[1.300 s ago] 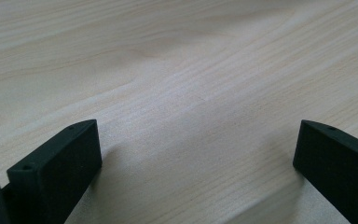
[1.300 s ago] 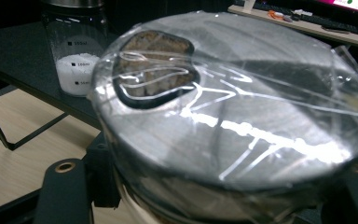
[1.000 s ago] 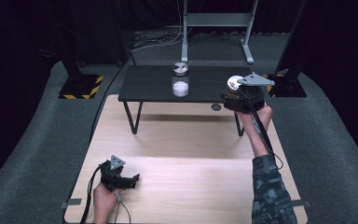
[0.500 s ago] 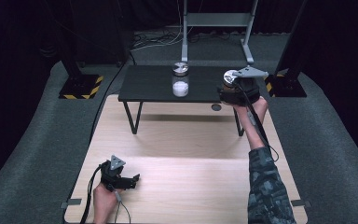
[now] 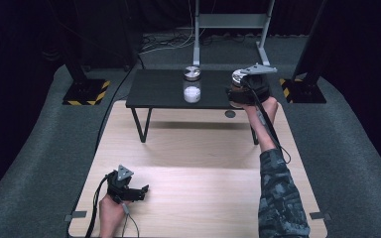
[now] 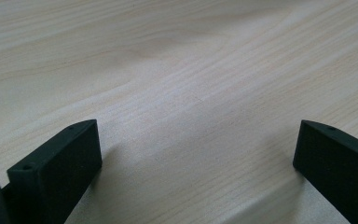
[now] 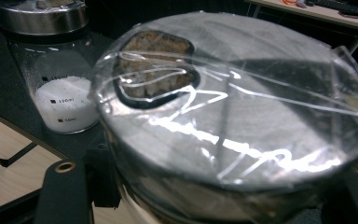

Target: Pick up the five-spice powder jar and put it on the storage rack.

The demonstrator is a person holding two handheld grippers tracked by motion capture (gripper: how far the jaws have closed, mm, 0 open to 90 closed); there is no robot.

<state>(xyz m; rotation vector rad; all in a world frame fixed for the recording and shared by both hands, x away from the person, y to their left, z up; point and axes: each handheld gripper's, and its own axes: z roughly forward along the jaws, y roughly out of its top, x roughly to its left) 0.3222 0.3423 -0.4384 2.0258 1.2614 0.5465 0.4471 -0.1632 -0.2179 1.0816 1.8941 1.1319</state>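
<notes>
The jar with the silver lid [image 7: 233,107] sits tight between the jaws of the right tool [image 5: 245,91], at the right end of the dark bench [image 5: 158,91]. A second jar with white powder [image 5: 192,87] stands near it. The left tool [image 5: 129,191] rests wide open on the wooden bench [image 5: 193,163].

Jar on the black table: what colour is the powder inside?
White, under a silver lid; the jar shows best in the right gripper view.

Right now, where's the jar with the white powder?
In the high view the jar with white powder stands mid-way along the black side table, left of the metal-lidded jar clamped in the right claw.
</notes>
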